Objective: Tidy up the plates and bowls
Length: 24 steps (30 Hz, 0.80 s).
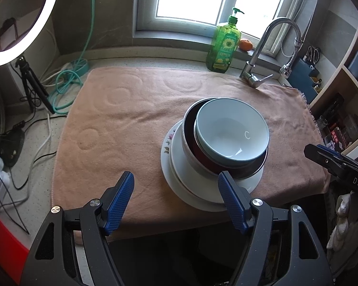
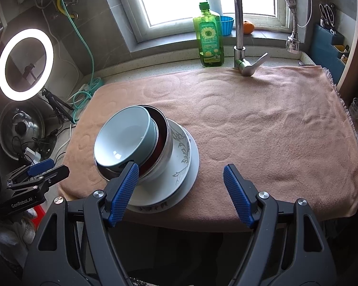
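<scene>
Near the front edge of the desk, on the pink towel (image 1: pixel 121 124), the crockery sits as one nested pile: a pale blue bowl (image 1: pixel 231 128) lies tilted inside a steel bowl with a dark red lining (image 1: pixel 191 131), which rests on a white plate (image 1: pixel 179 166) over a flower-patterned plate (image 1: pixel 166 146). The left hand-held gripper (image 1: pixel 175 190) is open and holds nothing, its right pad just in front of the pile's near rim; the right hand-held gripper (image 2: pixel 181 187) is likewise open and empty, its left pad overlapping the steel bowl's rim in its own view, though contact cannot be confirmed. Judging from this layout, the pile looks gathered already, and the remaining work is probably to level the leaning blue bowl or to lift it off. To do that well, one pad should go inside the blue bowl's raised rim and the other outside, closing gently, while the other gripper steadies the steel bowl so it does not slide on the glazed plate. Lifting straight up would avoid dragging the stack toward the desk's edge.
</scene>
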Each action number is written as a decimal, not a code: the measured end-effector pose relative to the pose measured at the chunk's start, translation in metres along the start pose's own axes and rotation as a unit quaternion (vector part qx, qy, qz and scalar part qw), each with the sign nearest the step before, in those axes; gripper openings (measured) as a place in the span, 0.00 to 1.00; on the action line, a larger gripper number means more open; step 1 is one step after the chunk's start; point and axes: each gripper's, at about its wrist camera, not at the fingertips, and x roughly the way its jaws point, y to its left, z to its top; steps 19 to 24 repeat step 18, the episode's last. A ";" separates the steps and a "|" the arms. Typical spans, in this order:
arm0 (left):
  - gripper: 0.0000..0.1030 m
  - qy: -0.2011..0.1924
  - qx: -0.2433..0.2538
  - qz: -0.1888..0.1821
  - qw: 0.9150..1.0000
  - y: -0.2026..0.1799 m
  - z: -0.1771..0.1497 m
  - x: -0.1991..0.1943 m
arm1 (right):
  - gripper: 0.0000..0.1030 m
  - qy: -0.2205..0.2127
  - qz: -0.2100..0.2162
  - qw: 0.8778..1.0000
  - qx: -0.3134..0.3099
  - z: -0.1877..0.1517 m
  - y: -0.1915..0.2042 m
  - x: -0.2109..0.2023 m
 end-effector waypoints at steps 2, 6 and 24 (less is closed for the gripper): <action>0.71 0.000 0.002 0.003 1.000 -0.001 0.001 0.000 | 0.74 0.003 0.000 1.000 -0.001 -0.001 0.001 0.001; 0.71 -0.004 0.003 0.010 1.000 -0.002 0.002 -0.002 | 0.74 0.005 -0.001 1.000 -0.001 -0.002 0.001 0.001; 0.71 -0.027 -0.003 0.013 1.000 -0.004 0.010 -0.007 | 0.74 0.001 0.000 1.000 -0.001 0.002 -0.001 -0.001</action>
